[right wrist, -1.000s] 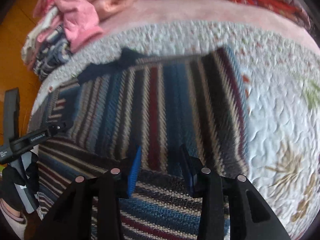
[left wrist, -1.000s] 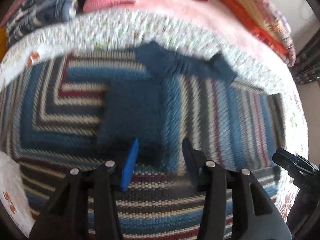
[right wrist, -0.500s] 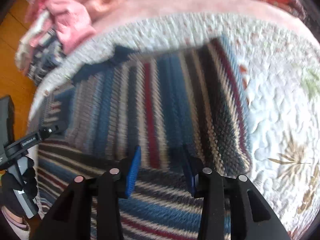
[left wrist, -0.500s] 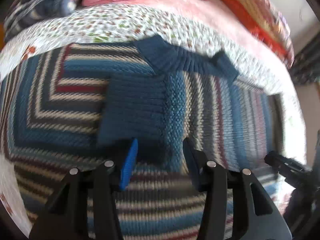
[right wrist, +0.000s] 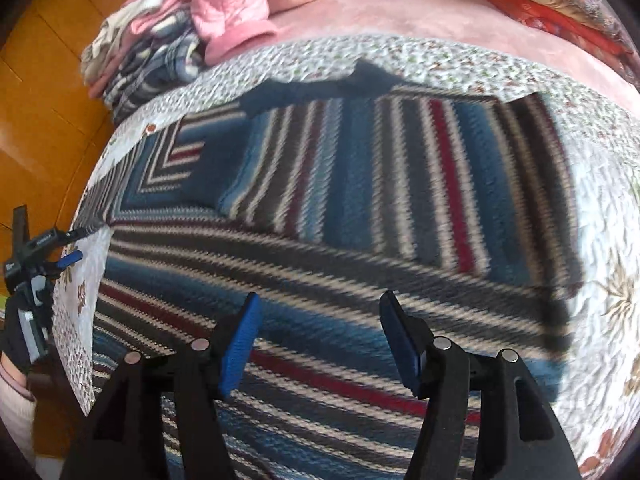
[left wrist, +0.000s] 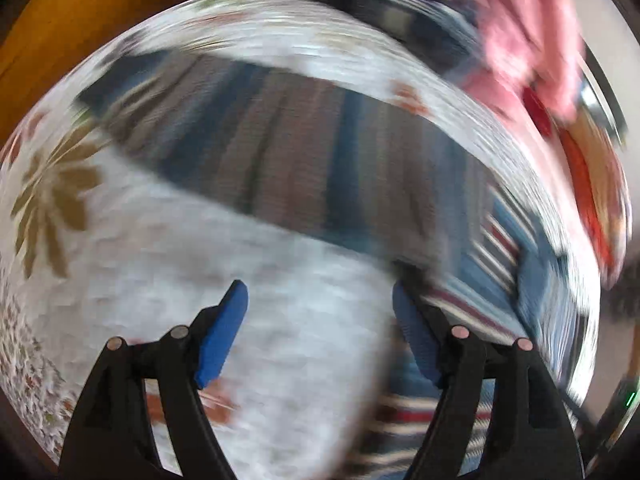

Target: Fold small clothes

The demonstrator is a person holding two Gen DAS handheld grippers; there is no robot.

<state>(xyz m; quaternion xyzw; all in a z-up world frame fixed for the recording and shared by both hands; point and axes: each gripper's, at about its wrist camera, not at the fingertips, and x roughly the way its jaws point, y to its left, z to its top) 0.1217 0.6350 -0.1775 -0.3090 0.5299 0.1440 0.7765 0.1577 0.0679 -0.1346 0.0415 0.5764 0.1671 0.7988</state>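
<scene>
A: What sits at the far left in the right wrist view?

B: The left gripper (right wrist: 70, 246), small at the edge beside the wooden floor (right wrist: 36, 92), over the border of the floral quilt (right wrist: 472, 60). From that view I cannot tell how its jaws stand. Its own camera, though blurred, shows them spread wide with nothing between, above bare quilt (left wrist: 132, 248).

A: And the garment?

B: The striped sweater (right wrist: 360, 208) lies flat on the quilt, filling the middle of the right wrist view. One sleeve is folded in across the chest; the dark blue collar (right wrist: 340, 84) points toward the far side of the bed. In the left wrist view, the sweater (left wrist: 320, 152) runs as a smeared band ahead of the left gripper (left wrist: 320, 308) and down along its right finger.

A: Further right?

B: The right gripper (right wrist: 318, 314) hovers over the lower part of the sweater, blue pads (right wrist: 240, 340) parted, holding nothing.

A: Behind all that?

B: A pile of clothes (right wrist: 180, 28), pink and plaid, at upper left on the pink blanket (right wrist: 400, 12), and folded orange bedding (right wrist: 560, 4) at upper right.
</scene>
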